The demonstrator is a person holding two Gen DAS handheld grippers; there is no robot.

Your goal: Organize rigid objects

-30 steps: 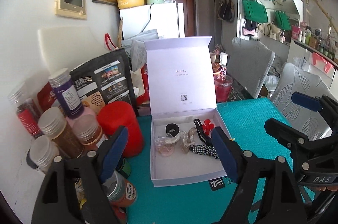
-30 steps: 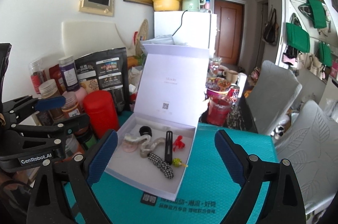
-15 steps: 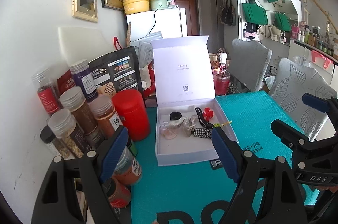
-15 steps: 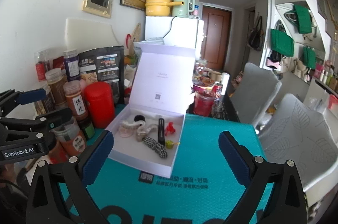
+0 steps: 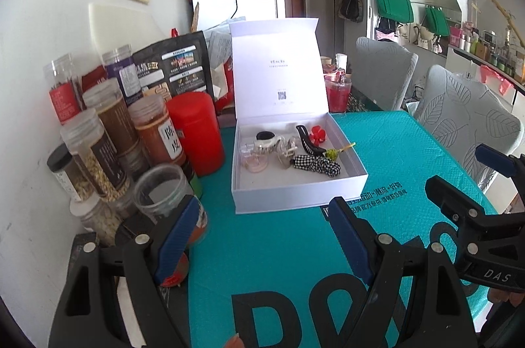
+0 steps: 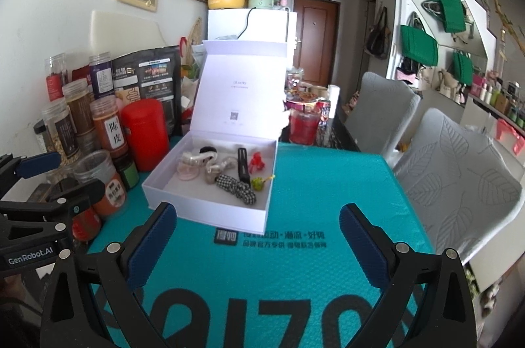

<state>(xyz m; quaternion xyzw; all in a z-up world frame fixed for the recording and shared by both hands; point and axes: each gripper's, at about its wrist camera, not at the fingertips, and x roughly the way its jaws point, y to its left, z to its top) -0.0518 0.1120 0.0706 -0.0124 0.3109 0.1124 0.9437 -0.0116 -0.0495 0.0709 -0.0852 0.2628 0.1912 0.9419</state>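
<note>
A white box [image 5: 297,195] with its lid up stands on the teal mat; it also shows in the right wrist view [image 6: 200,211]. Inside lie several hair accessories: a black clip [image 5: 306,139], a red flower clip [image 5: 317,133], a checked bow [image 5: 316,164], clear clips [image 5: 259,156] and a black ring [image 5: 265,135]. My left gripper [image 5: 262,236] is open and empty, well short of the box. My right gripper [image 6: 257,244] is open and empty, also in front of the box.
Several spice jars [image 5: 108,131] and a red canister [image 5: 195,133] crowd the left by the wall. A black pouch [image 5: 174,65] stands behind them. A red cup [image 5: 338,93] sits behind the box. Grey chairs [image 6: 456,170] stand at the right table edge.
Both grippers have pulled back from the box and risen; the box now looks smaller and farther. Both stay open and empty. The box contents have not moved.
</note>
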